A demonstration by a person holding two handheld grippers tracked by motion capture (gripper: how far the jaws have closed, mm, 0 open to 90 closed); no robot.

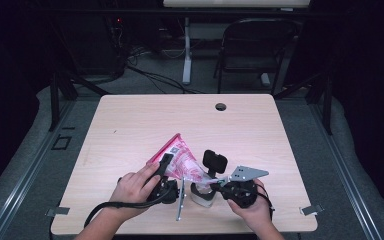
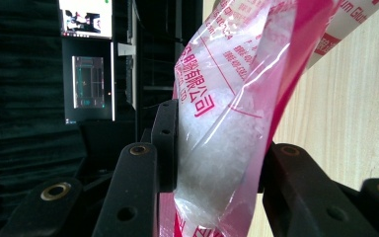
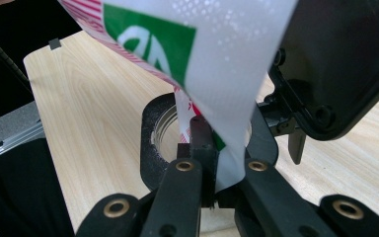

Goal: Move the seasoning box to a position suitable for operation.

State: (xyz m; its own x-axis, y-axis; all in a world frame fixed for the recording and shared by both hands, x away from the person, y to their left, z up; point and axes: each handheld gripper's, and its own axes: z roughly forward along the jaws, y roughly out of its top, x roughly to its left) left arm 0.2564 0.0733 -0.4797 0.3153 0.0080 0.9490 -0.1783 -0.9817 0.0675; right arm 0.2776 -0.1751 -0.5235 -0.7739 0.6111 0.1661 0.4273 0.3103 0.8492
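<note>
Bench [image 1: 130, 120] of pale wood carries the work near its front edge. Above it slants the red, white and clear plastic bag of white granules [image 1: 180, 160], its long axis running down from upper left to lower right. Directly under the bag's low corner stands the clear jar with a black flip-open lid [image 1: 206, 192]. Left gripper [image 1: 166, 165] is clenched on the raised bulk; right gripper [image 1: 220, 184], nearer the jar, pinches the low corner just over the mouth.
</note>
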